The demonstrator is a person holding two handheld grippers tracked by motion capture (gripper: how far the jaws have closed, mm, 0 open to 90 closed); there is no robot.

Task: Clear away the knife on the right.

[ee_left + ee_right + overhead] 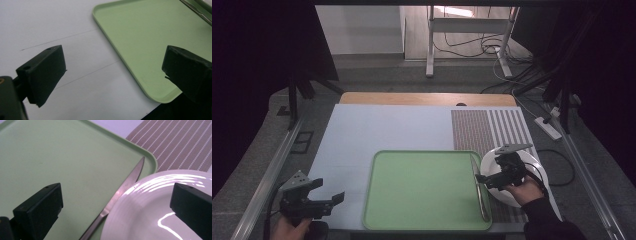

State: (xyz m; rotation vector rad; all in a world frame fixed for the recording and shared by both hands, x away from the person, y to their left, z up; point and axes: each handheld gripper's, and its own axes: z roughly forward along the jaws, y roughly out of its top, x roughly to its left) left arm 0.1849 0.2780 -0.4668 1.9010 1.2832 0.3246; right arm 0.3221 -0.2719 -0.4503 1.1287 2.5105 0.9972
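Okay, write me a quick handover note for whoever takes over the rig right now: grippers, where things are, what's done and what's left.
Left gripper: open, holding nothing, over the pale blue table cover at the near left corner of the light green plastic tray.
Right gripper: open, holding nothing, above the near left part of the white round plate.
Steel serrated knife: lies inside the tray along its right edge. The plate overlaps that edge, the rest of it over the brown striped placemat.
Done: nothing gripped yet.
Left: probably picking up the knife or the plate, the two things nearest the right gripper.
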